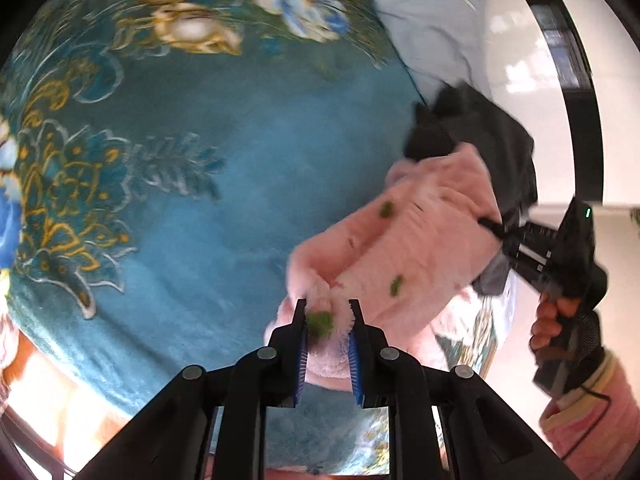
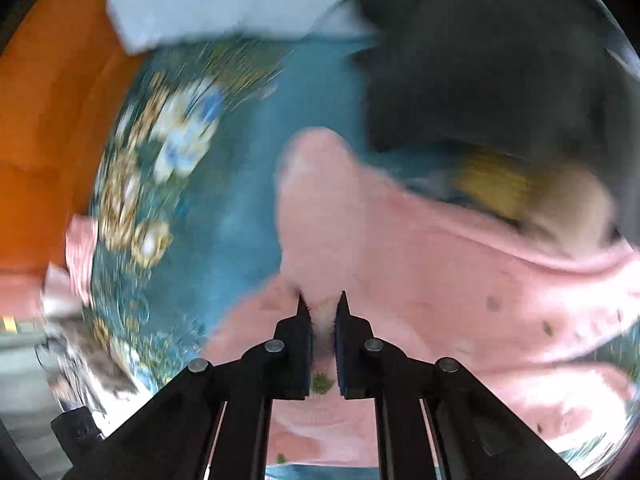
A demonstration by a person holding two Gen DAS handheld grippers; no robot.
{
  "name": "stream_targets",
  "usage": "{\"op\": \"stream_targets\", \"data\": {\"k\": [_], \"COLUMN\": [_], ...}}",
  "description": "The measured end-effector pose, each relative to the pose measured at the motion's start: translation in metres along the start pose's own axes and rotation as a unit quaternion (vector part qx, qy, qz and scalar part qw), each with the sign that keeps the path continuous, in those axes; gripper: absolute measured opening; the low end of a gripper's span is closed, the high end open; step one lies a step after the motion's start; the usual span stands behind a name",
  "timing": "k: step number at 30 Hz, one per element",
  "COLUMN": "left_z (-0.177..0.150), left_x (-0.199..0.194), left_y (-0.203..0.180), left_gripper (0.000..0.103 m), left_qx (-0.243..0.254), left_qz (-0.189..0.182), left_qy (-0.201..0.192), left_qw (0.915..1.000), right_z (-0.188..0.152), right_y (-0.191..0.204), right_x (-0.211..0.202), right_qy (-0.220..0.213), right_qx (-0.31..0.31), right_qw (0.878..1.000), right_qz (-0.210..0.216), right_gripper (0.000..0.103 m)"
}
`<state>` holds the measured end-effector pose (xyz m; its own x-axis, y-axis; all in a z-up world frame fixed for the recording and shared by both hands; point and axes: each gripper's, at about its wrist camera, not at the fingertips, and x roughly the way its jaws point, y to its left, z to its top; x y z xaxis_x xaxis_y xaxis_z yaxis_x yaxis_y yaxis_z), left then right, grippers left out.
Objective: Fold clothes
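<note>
A fluffy pink garment point(image 1: 420, 236) with small green patches hangs above a teal floral blanket point(image 1: 224, 184). My left gripper point(image 1: 328, 304) is shut on one edge of it, with pink fleece and a green patch bunched between the jaws. My right gripper point(image 2: 321, 300) is shut on another edge of the pink garment point(image 2: 420, 280). In the left wrist view the right gripper point(image 1: 490, 224) grips the garment's far side, held by a hand. The right wrist view is motion-blurred.
A dark garment point(image 1: 492, 132) lies behind the pink one, and a light blue-grey cloth point(image 1: 436, 20) lies at the blanket's far edge. In the right wrist view the dark garment point(image 2: 480, 60) and blue-grey cloth point(image 2: 224, 0) are ahead, with orange floor point(image 2: 52, 120) at left.
</note>
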<state>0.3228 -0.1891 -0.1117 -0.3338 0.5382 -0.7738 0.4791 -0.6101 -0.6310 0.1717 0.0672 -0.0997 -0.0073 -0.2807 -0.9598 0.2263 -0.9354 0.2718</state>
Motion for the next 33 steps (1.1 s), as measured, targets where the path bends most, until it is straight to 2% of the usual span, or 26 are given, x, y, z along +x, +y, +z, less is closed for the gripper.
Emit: {"op": "stream_targets", "data": {"k": [1, 3, 6, 7, 8, 9, 10, 13, 14, 15, 17, 18, 19, 21, 26, 28, 30, 33], "left_z": [-0.005, -0.015, -0.029, -0.033, -0.036, -0.039, -0.042, -0.052, -0.052, -0.051, -0.049, -0.050, -0.050, -0.047, -0.052, -0.052, -0.049, -0.042], "left_x": [0.007, 0.026, 0.058, 0.062, 0.065, 0.068, 0.070, 0.070, 0.068, 0.066, 0.058, 0.056, 0.054, 0.050, 0.039, 0.041, 0.043, 0.043], "left_y": [-0.006, -0.017, -0.042, -0.046, -0.049, -0.052, -0.054, -0.057, -0.057, -0.057, -0.055, -0.054, -0.053, -0.049, -0.039, -0.035, -0.030, -0.024], "left_gripper": [0.019, 0.019, 0.018, 0.018, 0.018, 0.018, 0.018, 0.019, 0.019, 0.019, 0.019, 0.019, 0.019, 0.018, 0.019, 0.019, 0.019, 0.019], "left_qx": [0.005, 0.015, 0.060, 0.063, 0.063, 0.063, 0.065, 0.065, 0.058, 0.052, 0.046, 0.045, 0.041, 0.031, 0.010, 0.008, 0.007, 0.012], "left_qz": [0.005, 0.019, 0.061, 0.066, 0.070, 0.074, 0.081, 0.100, 0.103, 0.104, 0.110, 0.112, 0.114, 0.115, 0.102, 0.093, 0.083, 0.067], "left_qy": [0.013, 0.046, 0.084, 0.088, 0.091, 0.093, 0.096, 0.093, 0.090, 0.086, 0.075, 0.070, 0.064, 0.054, 0.046, 0.052, 0.060, 0.072], "left_qw": [0.9999, 0.9987, 0.9928, 0.9919, 0.9914, 0.9909, 0.9900, 0.9885, 0.9889, 0.9894, 0.9900, 0.9902, 0.9905, 0.9915, 0.9936, 0.9943, 0.9947, 0.9951], "right_z": [-0.008, -0.028, -0.058, -0.064, -0.066, -0.066, -0.064, -0.046, -0.037, -0.030, -0.016, -0.011, -0.007, 0.000, 0.006, 0.006, 0.005, 0.006], "right_y": [-0.024, -0.077, -0.139, -0.153, -0.160, -0.165, -0.166, -0.145, -0.132, -0.122, -0.093, -0.079, -0.066, -0.047, -0.035, -0.035, -0.037, -0.036], "right_x": [-0.002, 0.020, 0.052, 0.054, 0.049, 0.043, 0.036, 0.008, 0.005, 0.007, 0.028, 0.039, 0.054, 0.080, 0.122, 0.124, 0.121, 0.111], "right_qy": [-0.002, 0.044, 0.105, 0.105, 0.091, 0.076, 0.063, 0.014, 0.007, 0.013, 0.044, 0.057, 0.069, 0.091, 0.140, 0.143, 0.144, 0.136], "right_qx": [0.022, 0.072, 0.155, 0.177, 0.188, 0.195, 0.191, 0.127, 0.102, 0.086, 0.059, 0.049, 0.043, 0.031, 0.000, 0.002, 0.011, 0.014], "right_qw": [1.000, 0.996, 0.981, 0.977, 0.977, 0.977, 0.978, 0.989, 0.993, 0.996, 0.997, 0.996, 0.996, 0.995, 0.988, 0.986, 0.985, 0.986], "right_qz": [-0.004, -0.034, -0.047, -0.048, -0.048, -0.048, -0.053, -0.073, -0.053, -0.027, 0.035, 0.049, 0.042, 0.012, -0.070, -0.087, -0.089, -0.100], "right_gripper": [0.009, 0.009, 0.014, 0.015, 0.025, 0.031, 0.031, 0.032, 0.036, 0.051, 0.066, 0.066, 0.066, 0.066, 0.065, 0.056, 0.036, 0.032]}}
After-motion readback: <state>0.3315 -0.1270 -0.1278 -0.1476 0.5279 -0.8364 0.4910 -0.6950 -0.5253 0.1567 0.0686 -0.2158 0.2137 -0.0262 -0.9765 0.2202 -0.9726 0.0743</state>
